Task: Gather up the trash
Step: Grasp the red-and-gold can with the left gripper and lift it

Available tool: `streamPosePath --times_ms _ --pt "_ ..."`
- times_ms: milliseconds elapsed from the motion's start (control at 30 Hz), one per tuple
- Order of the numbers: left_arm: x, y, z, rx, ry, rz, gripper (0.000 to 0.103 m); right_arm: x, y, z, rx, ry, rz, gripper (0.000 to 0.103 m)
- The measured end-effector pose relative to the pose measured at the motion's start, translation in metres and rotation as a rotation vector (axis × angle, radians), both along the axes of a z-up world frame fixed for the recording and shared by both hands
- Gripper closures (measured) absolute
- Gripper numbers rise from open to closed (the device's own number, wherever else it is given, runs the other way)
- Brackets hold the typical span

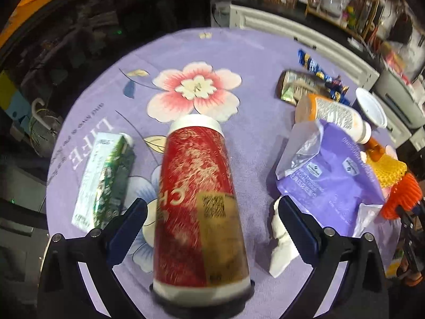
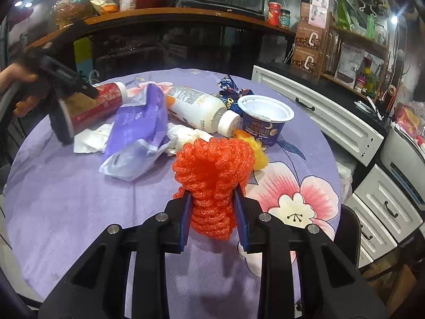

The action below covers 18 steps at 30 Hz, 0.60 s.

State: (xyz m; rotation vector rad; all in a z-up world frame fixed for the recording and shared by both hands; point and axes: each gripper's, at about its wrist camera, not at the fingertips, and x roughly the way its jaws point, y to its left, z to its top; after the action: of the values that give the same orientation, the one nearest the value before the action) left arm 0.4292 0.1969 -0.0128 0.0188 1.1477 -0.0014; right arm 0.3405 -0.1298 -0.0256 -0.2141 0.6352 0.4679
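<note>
A red paper cup [image 1: 196,199] with a black lid lies on its side on the purple floral tablecloth [image 1: 255,53]. My left gripper [image 1: 211,200] is open, one finger on each side of the cup, neither pad touching it. The right wrist view shows this gripper [image 2: 79,90] over the cup [image 2: 103,101], held by a person's hand [image 2: 16,74]. My right gripper [image 2: 212,194] is shut on an orange foam net [image 2: 212,167], which bulges above the pads. The same orange net [image 1: 401,199] shows at the right edge of the left wrist view.
On the cloth lie a green-white carton [image 1: 103,178], a purple plastic bag [image 2: 138,133], a white bottle [image 2: 196,106], an open yogurt cup [image 2: 265,117], a blue wrapper [image 2: 231,87], crumpled tissue [image 2: 90,138] and a yellow foam net [image 2: 257,154]. White drawers [image 2: 332,122] stand right of the table.
</note>
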Motion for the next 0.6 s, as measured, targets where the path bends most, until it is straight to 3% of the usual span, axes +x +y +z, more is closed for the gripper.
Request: streamPosePath --times_ms 233,333,467,600 --pt "0.031 0.009 -0.026 -0.001 0.171 0.023 0.009 -0.017 -0.008 0.003 0.050 -0.001 0.002 0.074" --pt "0.040 0.012 -0.037 0.054 0.229 0.035 0.013 -0.024 -0.009 0.002 0.054 -0.001 0.010 0.074" --pt "0.043 0.014 -0.045 0.066 0.284 0.043 0.028 -0.034 -0.007 0.002 0.039 -0.015 0.026 0.074" --pt "0.039 0.016 -0.047 0.069 0.294 0.049 0.029 -0.042 -0.006 0.002 0.040 -0.022 0.035 0.074"
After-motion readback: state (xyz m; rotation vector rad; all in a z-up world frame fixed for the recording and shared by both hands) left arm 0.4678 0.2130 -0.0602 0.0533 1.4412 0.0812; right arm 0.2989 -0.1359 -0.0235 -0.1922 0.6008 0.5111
